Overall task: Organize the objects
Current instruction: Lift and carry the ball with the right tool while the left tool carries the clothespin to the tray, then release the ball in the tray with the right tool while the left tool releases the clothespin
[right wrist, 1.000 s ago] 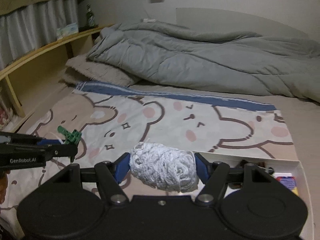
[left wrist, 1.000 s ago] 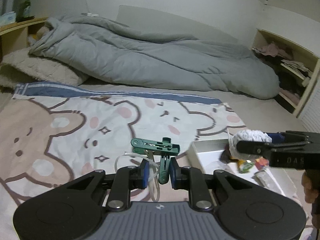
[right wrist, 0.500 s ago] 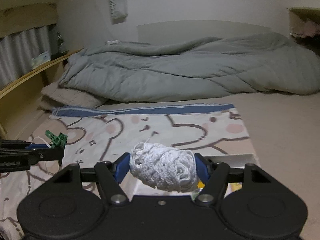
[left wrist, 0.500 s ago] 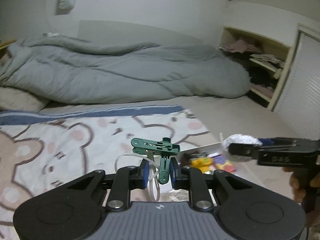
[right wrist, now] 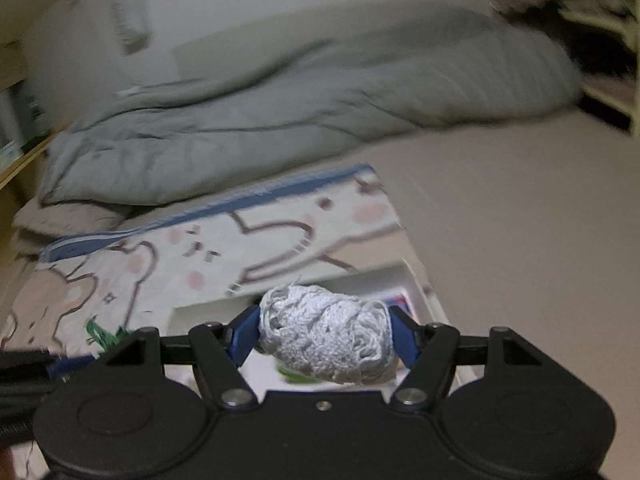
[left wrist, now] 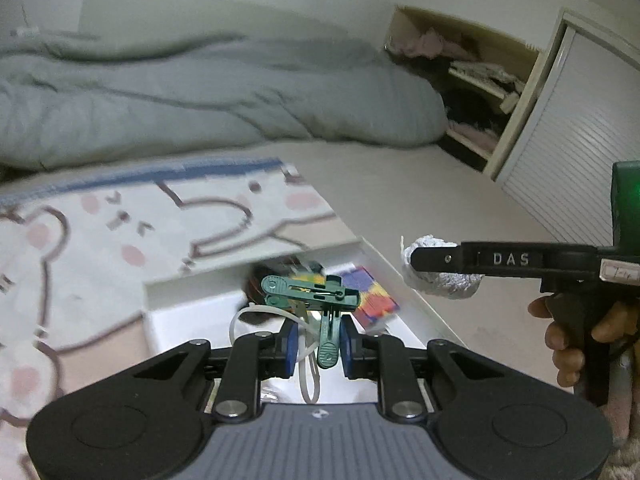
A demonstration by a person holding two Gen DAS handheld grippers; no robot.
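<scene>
The soft white crocheted yarn bundle (right wrist: 326, 334), light and squashy so best pinched across its middle, sits clamped in the right hand-held gripper (right wrist: 324, 338) above the white shallow box (right wrist: 416, 288), while the left hand-held gripper (left wrist: 316, 344) is closed on a stiff green plastic clip (left wrist: 316, 294).

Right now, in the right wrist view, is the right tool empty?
No, the right tool is shut on a white ball of yarn, squeezed between its blue pads above the white box.
</scene>
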